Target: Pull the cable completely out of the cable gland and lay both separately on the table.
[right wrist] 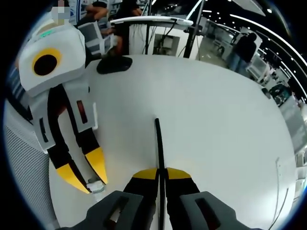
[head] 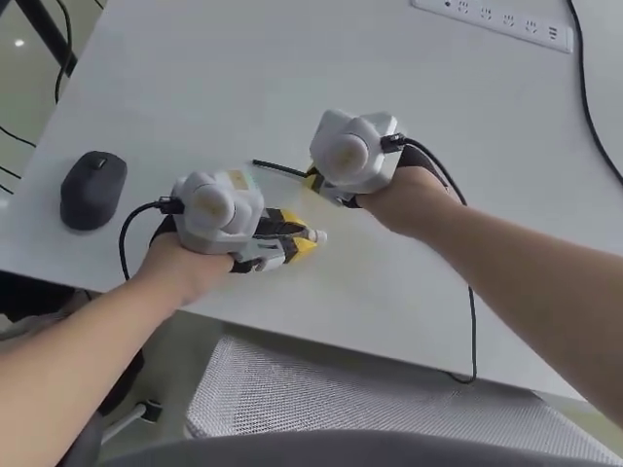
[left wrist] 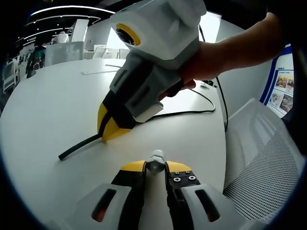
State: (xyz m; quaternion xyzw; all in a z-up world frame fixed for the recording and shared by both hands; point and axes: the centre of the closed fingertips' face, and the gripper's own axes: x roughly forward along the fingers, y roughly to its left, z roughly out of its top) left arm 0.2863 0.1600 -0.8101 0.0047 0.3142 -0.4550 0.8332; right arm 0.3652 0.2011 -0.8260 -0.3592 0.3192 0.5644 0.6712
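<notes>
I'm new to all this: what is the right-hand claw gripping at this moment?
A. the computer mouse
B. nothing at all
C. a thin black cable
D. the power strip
C: in the right gripper view the right claw is closed on the black cable, which runs forward from its tips, while the left claw holds the white fitting.

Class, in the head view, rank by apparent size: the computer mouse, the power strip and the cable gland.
Largest, unranked: power strip and computer mouse look roughly alike, and the strip lies farther away.
Smallest: cable gland.
</notes>
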